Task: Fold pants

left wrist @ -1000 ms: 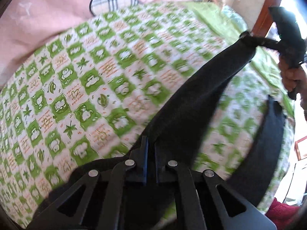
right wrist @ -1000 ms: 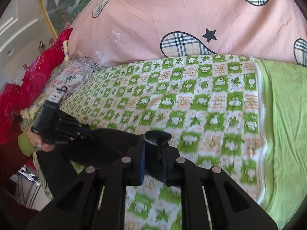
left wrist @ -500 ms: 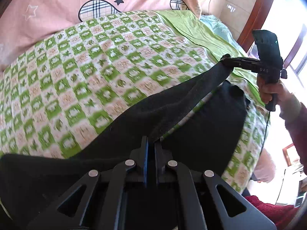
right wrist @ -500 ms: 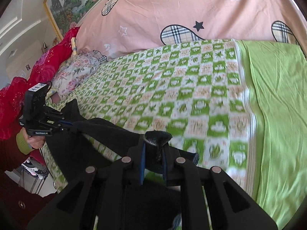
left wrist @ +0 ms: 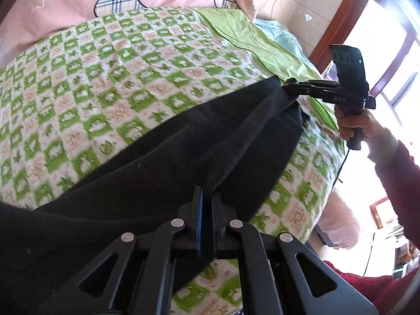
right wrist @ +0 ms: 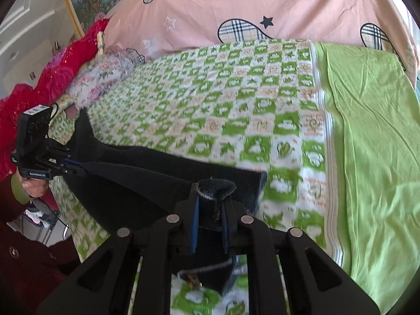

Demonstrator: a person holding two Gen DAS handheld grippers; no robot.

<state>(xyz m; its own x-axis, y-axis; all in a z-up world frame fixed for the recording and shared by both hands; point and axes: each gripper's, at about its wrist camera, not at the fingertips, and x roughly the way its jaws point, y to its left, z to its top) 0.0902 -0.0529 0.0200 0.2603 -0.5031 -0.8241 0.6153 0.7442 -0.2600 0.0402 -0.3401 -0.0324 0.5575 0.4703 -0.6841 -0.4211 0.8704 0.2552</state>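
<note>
So far the black pants [left wrist: 162,173] hang stretched over the near edge of the green checkered bedspread [left wrist: 105,78], left gripper [left wrist: 206,204] and right gripper [right wrist: 210,210] each clamping an end; every fold looks undone.

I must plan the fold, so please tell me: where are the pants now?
The pants stretch across the near edge of the checked blanket, held taut between the left hand-held gripper and the right hand-held gripper; the green sheet lies on the right.
</note>
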